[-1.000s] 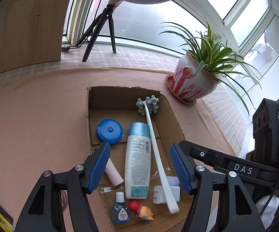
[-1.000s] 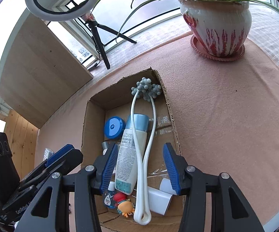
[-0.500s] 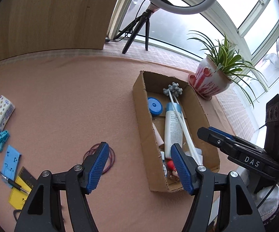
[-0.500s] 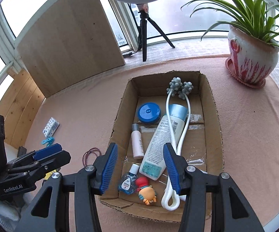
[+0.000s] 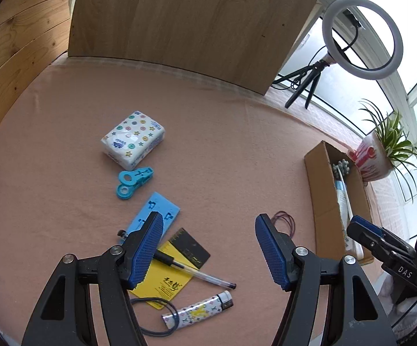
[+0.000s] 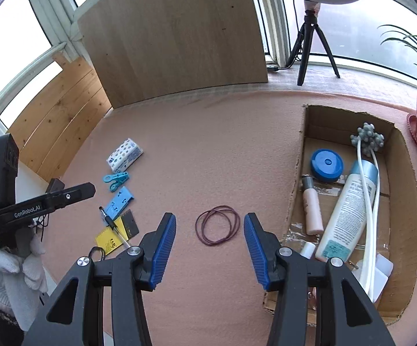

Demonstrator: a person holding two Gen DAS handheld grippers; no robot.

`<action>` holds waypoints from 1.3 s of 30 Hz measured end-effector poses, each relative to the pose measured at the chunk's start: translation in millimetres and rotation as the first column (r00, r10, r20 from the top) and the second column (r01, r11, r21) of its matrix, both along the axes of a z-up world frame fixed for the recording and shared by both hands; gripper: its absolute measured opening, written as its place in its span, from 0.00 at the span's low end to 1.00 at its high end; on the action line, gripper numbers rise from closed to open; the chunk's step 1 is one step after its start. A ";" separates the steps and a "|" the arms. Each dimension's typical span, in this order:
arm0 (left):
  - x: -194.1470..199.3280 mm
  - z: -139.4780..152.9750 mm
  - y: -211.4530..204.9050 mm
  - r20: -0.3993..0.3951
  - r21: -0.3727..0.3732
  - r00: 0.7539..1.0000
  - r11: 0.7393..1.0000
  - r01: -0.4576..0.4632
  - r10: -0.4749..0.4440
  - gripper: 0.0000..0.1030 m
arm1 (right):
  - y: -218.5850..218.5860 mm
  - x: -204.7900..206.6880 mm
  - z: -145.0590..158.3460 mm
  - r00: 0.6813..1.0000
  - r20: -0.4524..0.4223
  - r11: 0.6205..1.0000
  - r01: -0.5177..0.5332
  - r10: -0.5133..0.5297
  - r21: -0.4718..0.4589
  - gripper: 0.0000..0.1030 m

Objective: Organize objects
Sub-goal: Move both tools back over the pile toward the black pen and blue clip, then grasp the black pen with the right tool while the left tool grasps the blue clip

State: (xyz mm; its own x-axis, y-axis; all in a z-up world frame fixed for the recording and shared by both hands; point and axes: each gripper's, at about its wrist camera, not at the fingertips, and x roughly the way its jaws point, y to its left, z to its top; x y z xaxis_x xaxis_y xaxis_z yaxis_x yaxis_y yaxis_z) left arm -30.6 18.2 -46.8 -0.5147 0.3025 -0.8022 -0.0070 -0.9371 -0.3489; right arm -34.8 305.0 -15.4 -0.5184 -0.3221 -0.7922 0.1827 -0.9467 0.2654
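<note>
Cardboard box (image 6: pixel 300 155) at table right, part-filled: lotion bottle (image 6: pixel 349 210), blue tin (image 6: pixel 326 164), massager (image 6: pixel 368 139). Loose items left of it on pink cloth: tissue pack (image 5: pixel 133 137), blue clip (image 5: pixel 134 178), pen (image 5: pixel 196 272), lighter (image 5: pixel 198 312). Maroon rubber band (image 6: pixel 217 225) flat, just ahead of right gripper (image 6: pixel 209 249). Both grippers spread, empty; left gripper (image 5: pixel 208 249) hovers over stationery pile. Judgement: band likely next pick. Thin, limp; lower pads to cloth, straddle one strand, close fully, lift slowly.
</note>
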 end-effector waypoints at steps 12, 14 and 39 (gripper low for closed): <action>-32.0 -26.9 -69.3 0.022 -0.105 1.000 0.994 0.001 0.001 0.67 | -117.4 -6.4 -35.1 0.957 0.090 0.953 -0.285 0.276 0.105 0.44; -40.8 -34.7 -68.1 0.028 -0.133 1.000 0.991 0.012 -0.009 0.67 | -133.0 -8.4 -42.8 0.945 0.116 0.944 -0.317 0.305 0.097 0.44; -91.2 -80.3 -30.3 0.080 -0.157 0.988 0.977 0.145 -0.134 0.27 | -204.9 -17.9 -80.7 0.888 0.200 0.859 -0.455 0.415 0.234 0.17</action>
